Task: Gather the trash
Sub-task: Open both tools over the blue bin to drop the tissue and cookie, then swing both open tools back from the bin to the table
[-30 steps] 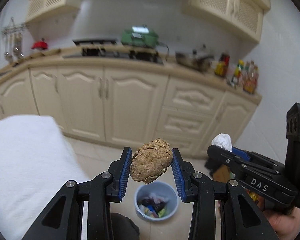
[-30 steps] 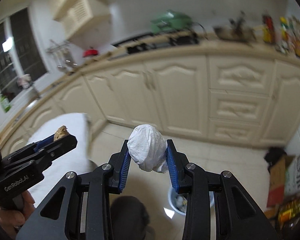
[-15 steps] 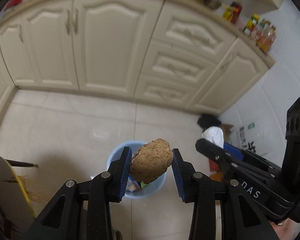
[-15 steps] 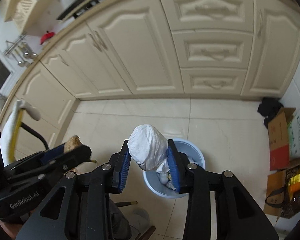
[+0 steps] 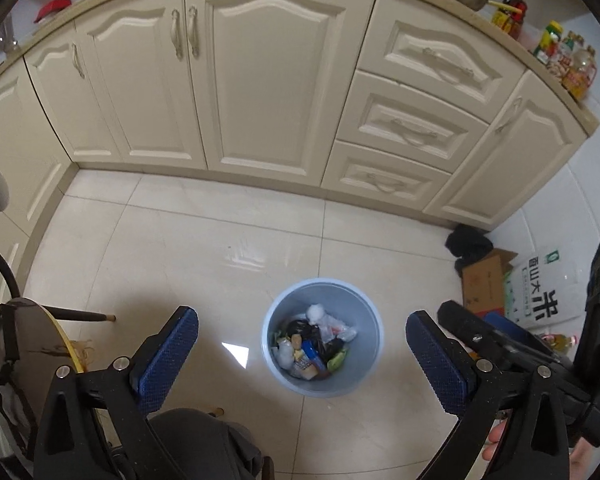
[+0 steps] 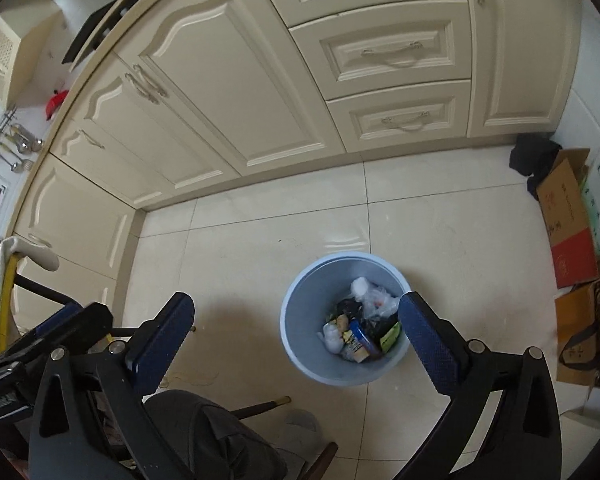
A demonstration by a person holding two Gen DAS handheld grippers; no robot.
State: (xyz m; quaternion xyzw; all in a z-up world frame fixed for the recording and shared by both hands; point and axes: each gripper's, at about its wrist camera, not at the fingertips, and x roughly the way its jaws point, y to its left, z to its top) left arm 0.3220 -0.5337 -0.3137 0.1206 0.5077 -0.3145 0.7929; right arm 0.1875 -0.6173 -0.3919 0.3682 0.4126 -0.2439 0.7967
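1. Both claws, left claw (image 5: 302,354) and right claw (image 6: 296,334), have just been opening and now gape wide, nothing between the jaws.
2. Trash sits in the blue bin (image 5: 284,380) on the floor, right below them.
3. Good practice imo: release directly over the rim, then lift straight up.

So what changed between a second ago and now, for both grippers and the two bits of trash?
Both jaws have just been opening: the left gripper let go of the brown lump, the right gripper the white wad. Nothing is between either pair now. Both views tipped from the counter down to the floor. The blue bin stayed put; the dropped pieces cannot be picked out for certain among its trash.
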